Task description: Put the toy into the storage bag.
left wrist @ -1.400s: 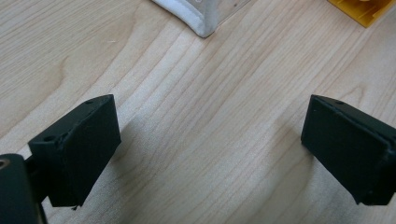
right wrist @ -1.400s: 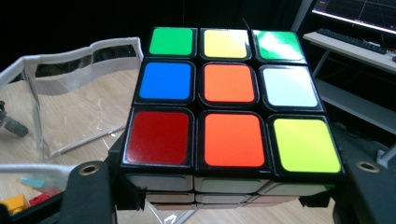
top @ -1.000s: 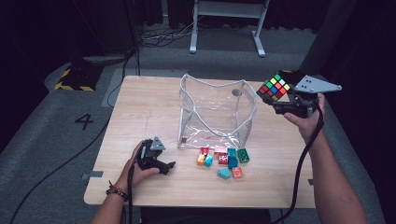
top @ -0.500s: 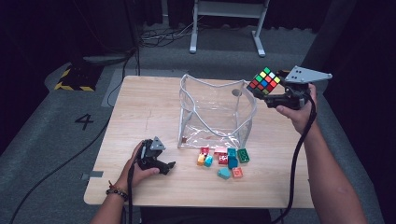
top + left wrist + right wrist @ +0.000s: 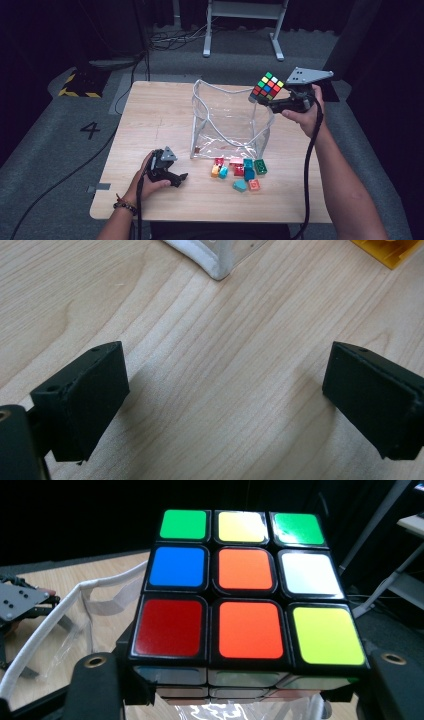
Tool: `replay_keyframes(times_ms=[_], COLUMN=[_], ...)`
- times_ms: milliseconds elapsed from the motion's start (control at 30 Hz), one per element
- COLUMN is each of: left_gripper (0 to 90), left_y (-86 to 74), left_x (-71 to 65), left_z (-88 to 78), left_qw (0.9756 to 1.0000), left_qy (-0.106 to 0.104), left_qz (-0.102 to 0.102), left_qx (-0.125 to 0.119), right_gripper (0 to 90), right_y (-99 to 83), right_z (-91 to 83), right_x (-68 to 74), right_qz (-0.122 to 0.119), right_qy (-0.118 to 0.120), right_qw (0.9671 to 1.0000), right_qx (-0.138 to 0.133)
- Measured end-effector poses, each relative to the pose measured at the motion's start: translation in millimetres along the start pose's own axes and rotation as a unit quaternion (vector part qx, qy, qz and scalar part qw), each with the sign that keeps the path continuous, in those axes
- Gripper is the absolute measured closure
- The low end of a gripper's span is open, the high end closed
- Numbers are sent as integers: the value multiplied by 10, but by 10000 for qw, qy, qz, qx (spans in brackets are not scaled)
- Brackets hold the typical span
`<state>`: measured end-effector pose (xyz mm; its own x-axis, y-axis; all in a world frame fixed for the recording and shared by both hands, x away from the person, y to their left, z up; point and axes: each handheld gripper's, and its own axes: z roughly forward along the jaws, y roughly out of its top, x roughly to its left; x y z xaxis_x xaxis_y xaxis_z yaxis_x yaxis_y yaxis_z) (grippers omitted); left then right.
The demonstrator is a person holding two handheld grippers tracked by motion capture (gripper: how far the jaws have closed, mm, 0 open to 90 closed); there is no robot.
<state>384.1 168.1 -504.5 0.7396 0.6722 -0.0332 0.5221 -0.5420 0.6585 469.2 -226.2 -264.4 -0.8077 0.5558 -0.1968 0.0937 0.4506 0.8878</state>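
The clear bag (image 5: 227,125) stands open on the bench (image 5: 150,120) — the right gripper (image 5: 260,97) grips the cube (image 5: 267,86) over its 2 o'clock rim; the left gripper (image 5: 181,178), jaws open, rests at 7 o'clock.

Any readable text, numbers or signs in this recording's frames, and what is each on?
"4": white numeral on the grey floor left of the table.
Black-and-yellow hazard stripes on the floor: a marking without words.
The cube and bricks show no readable lettering.

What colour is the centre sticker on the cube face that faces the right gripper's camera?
Orange, on the puzzle cube clamped in the right gripper; the right gripper view shows it best.
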Motion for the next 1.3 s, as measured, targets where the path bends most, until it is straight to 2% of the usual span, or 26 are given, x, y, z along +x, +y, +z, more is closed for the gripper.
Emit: replay_keyframes(times_ms=[167, 333, 433, 533, 667, 800, 900, 1033, 1100, 1233, 1300], left_gripper=[47, 48, 48, 48, 48, 48, 48, 48, 48, 47, 48], left_y=[2, 1, 1, 1, 1, 1, 2, 2, 2, 2, 2], left_x=[4, 2, 3, 2, 3, 2, 3, 4, 4, 5, 4], left_z=[0, 1, 0, 0, 1, 2, 0, 0, 0, 0, -1], left_qw=[10000, 10000, 10000, 10000, 10000, 10000, 10000, 10000, 10000, 10000, 10000], left_qy=[6, 7, 3, 2, 7, 14, 5, 7, 9, 8, 7], left_qz=[25, 15, 17, 12, 19, 14, 18, 26, 29, 32, 28], left_qx=[-5, -9, -1, 1, -12, -14, -6, 5, 3, 2, 5], right_gripper=[339, 340, 340, 340, 340, 340, 340, 339, 340, 340, 340], right_y=[47, 83, 93, 112, 129, 131, 128, 114, 94, 39, 11], right_z=[147, 315, 423, 528, 653, 797, 909, 1062, 1154, 1284, 1338], right_x=[-3, 8, 4, 35, 73, 99, 111, 150, 168, 202, 207], right_qz=[-38, -118, -109, -289, -356, -479, -573, -723, -900, -1036, -1055], right_qy=[204, 436, 758, 800, 911, 949, 964, 989, 1022, 1057, 1178], right_qw=[9996, 9978, 9944, 9914, 9884, 9836, 9770, 9654, 9562, 9402, 9327], right_qx=[200, 493, 721, 993, 1158, 1455, 1813, 2304, 2590, 3069, 3241])
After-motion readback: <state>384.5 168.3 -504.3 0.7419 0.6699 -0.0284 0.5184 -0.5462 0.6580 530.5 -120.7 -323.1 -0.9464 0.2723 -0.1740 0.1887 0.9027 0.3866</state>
